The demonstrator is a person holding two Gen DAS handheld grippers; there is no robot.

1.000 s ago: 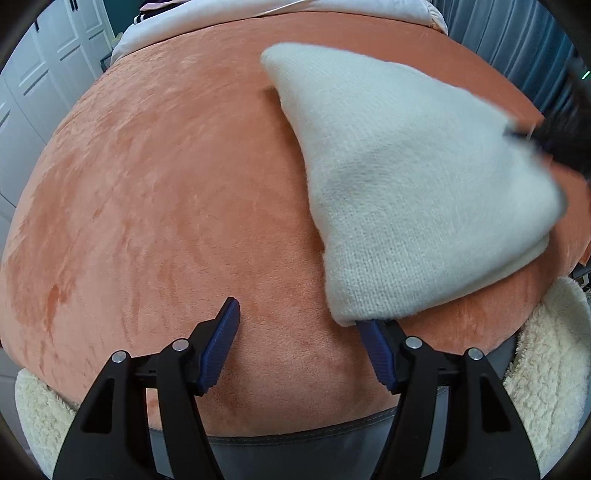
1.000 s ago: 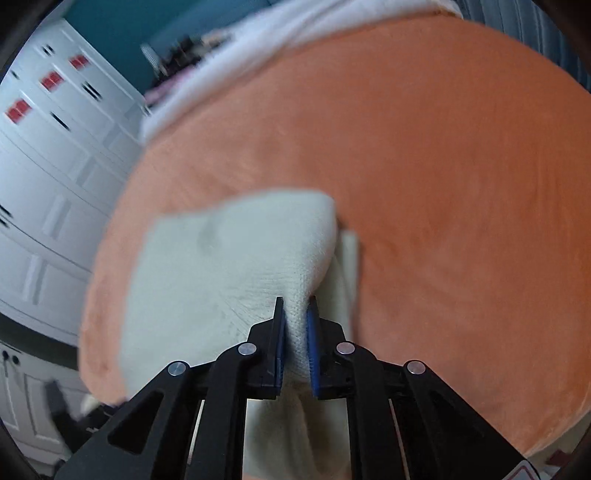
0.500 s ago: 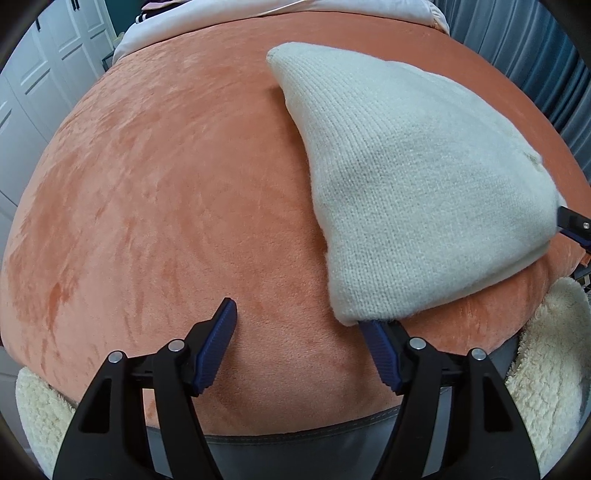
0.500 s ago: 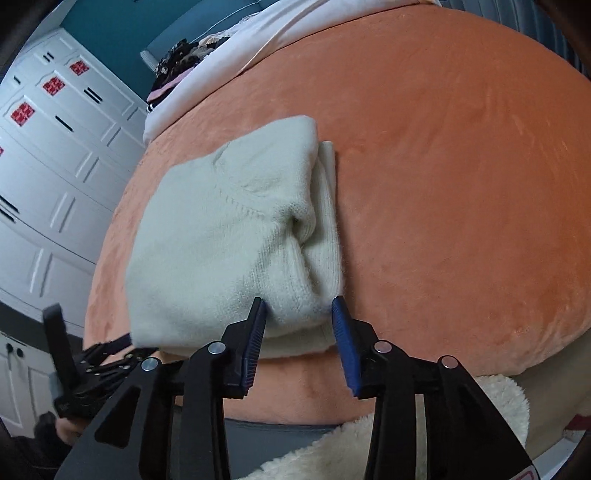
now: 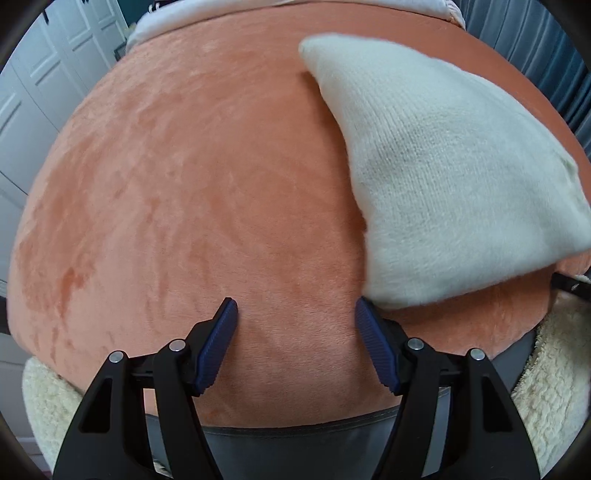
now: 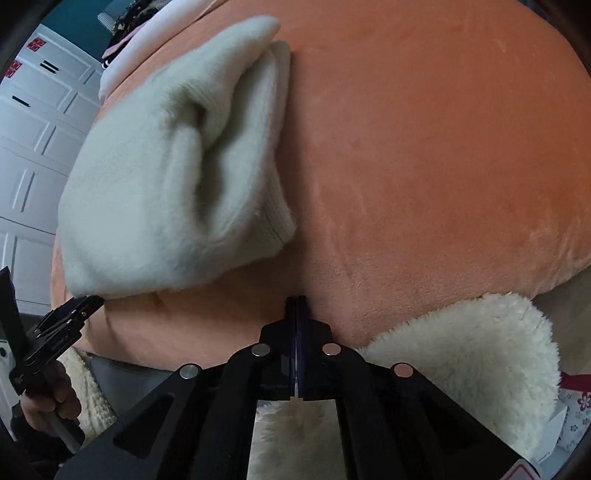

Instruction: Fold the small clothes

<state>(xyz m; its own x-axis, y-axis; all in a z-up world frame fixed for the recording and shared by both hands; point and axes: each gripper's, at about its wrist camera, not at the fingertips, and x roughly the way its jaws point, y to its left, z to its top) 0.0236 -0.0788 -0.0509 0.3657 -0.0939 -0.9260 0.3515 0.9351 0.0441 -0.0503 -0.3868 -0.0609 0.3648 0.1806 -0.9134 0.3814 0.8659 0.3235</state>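
Note:
A cream knitted garment [image 5: 443, 166] lies folded on the orange plush surface [image 5: 203, 203], at the right of the left wrist view. In the right wrist view the garment [image 6: 166, 177] lies at the left, its folded layers bunched along the right edge. My left gripper [image 5: 293, 319] is open and empty, its right finger next to the garment's near corner. It also shows in the right wrist view [image 6: 79, 308], at that corner. My right gripper [image 6: 296, 310] is shut and empty, drawn back to the surface's near edge, clear of the garment.
A cream fleece blanket [image 6: 461, 350] lies below the near edge of the orange surface [image 6: 424, 147]. White cabinet doors [image 5: 40, 85] stand to the left. A white pillow [image 5: 177, 18] lies at the far end. Grey curtains [image 5: 528, 33] hang at the far right.
My right gripper let go of the garment, drew back toward the near edge and shut empty. The garment now lies folded flat. My left gripper stayed open and hardly moved.

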